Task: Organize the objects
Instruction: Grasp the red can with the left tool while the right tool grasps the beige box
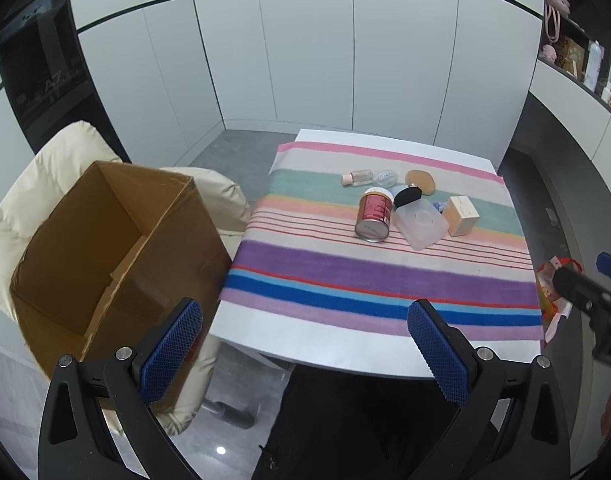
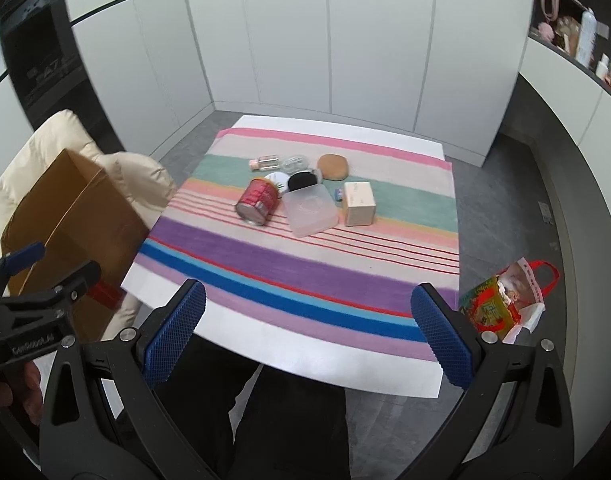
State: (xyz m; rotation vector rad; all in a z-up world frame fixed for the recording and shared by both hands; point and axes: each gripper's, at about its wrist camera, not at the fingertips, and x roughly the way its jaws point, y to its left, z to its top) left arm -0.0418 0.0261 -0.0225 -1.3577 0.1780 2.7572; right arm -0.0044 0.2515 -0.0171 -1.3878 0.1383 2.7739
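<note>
A cluster of small objects lies on the striped cloth (image 1: 385, 272) (image 2: 305, 276): a red can (image 1: 373, 214) (image 2: 257, 200) on its side, a clear plastic box (image 1: 421, 224) (image 2: 310, 210), a beige carton (image 1: 460, 216) (image 2: 359, 203), a small bottle (image 1: 357, 178) (image 2: 265, 163), a tan oval piece (image 1: 420, 181) (image 2: 333, 166) and a black lid (image 1: 407, 196) (image 2: 303, 181). My left gripper (image 1: 305, 348) is open near the table's front edge, well short of them. My right gripper (image 2: 309, 336) is open too, also at the near edge.
An open cardboard box (image 1: 105, 256) (image 2: 73, 216) sits on a cream padded chair (image 1: 21, 208) left of the table. A colourful bag (image 2: 501, 304) lies on the floor at the right. White cabinets stand behind; shelves (image 1: 577, 52) fill the upper right.
</note>
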